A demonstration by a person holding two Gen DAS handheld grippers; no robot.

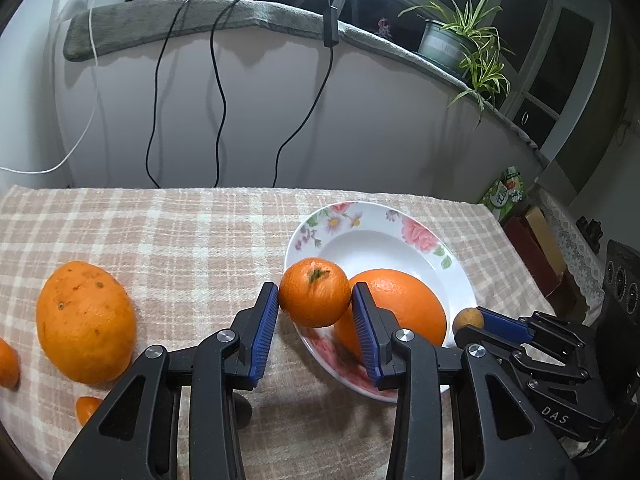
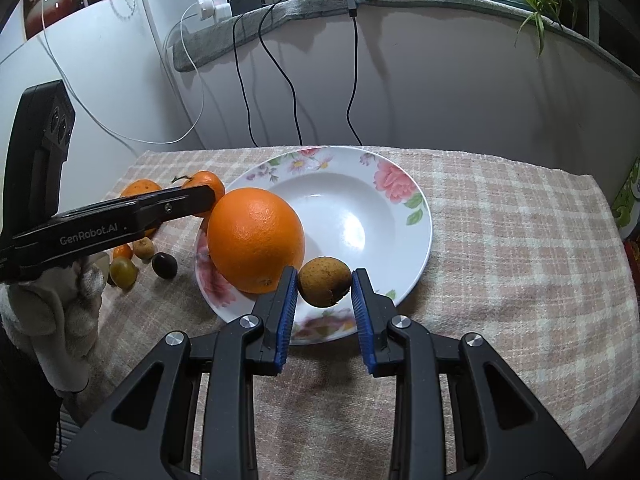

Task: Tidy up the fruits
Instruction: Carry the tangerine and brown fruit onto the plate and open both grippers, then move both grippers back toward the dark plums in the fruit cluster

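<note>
My left gripper (image 1: 315, 300) is shut on a small tangerine (image 1: 314, 297) and holds it above the near left rim of the floral white plate (image 1: 340, 216). A large orange (image 1: 404, 308) lies in the plate. My right gripper (image 2: 325, 282) is shut on a small brownish-yellow fruit (image 2: 325, 281) over the plate's (image 2: 400, 208) near rim, right of the large orange (image 2: 256, 238). In the right wrist view the left gripper (image 2: 200, 200) holds the tangerine (image 2: 208, 184) at the plate's left edge. In the left wrist view the right gripper (image 1: 474, 318) holds the brownish fruit (image 1: 467, 319).
A big orange (image 1: 86, 322) and smaller orange fruits (image 1: 8, 362) lie on the checked cloth (image 1: 180, 232) to the left. Several small fruits (image 2: 164, 265) lie left of the plate. Cables (image 1: 218, 92) hang down the white wall. A potted plant (image 1: 460, 40) stands on the ledge.
</note>
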